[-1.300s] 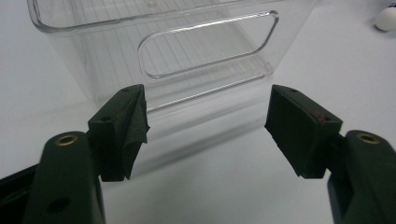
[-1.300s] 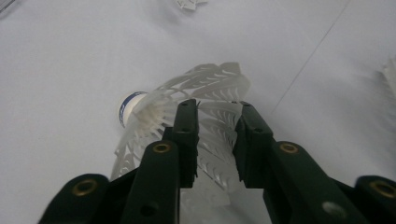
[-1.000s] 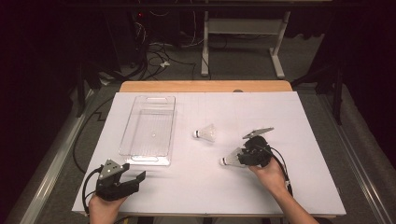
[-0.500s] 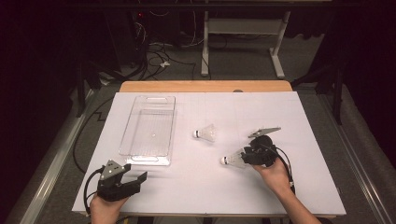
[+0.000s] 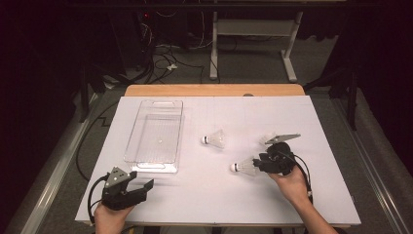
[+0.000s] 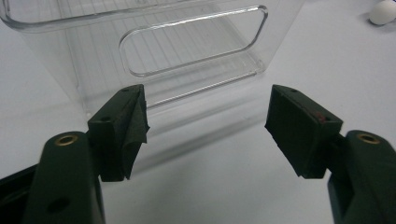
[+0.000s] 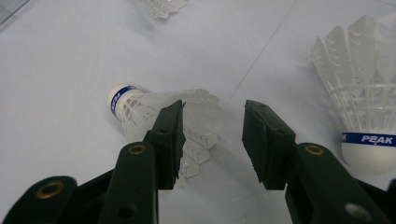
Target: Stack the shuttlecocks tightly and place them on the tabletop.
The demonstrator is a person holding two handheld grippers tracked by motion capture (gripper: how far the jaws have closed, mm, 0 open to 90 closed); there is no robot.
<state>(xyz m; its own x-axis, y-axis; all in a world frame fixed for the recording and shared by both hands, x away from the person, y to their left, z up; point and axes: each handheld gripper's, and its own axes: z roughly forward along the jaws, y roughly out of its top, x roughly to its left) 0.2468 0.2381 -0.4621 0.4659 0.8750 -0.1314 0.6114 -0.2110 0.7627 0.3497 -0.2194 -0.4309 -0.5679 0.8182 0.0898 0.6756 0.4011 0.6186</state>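
- Three white shuttlecocks lie on the worktop [image 5: 219, 195], a white sheet over a wooden top whose bare edge shows along the far side.
- At the lower right of the high view, the nearest shuttlecock [image 5: 245, 166] lies on its side, cork toward the left of the frame, its feather skirt at the tips of the right tongs [image 5: 260, 165].
- From the right gripper view, that shuttlecock [image 7: 161, 112] has its skirt just beyond and partly between the jaws; the right tongs [image 7: 212, 140] stand part-way open, having just widened a little, with a clear gap and no pad pressing the feathers.
- A second shuttlecock [image 5: 214, 140] lies mid-frame, well apart from both hands; the third shuttlecock [image 5: 267, 139] sits just above the right tongs, and shows at the right edge of the right gripper view [image 7: 364, 116], cork down.
- Left of centre in the high view, a clear plastic tray [image 5: 130, 151] stands lengthwise with nothing in it.
- At the lower left, the left tongs [image 5: 146, 187] rest near the tray's near end, jaws wide apart, nothing between them; the left gripper view [image 6: 205, 133] faces the tray's handle cut-out [image 6: 196, 42].
- Beyond the worktop the room is dark: grey floor, tangled cables [image 5: 163, 61], and a white table frame [image 5: 253, 34] in the upper half.
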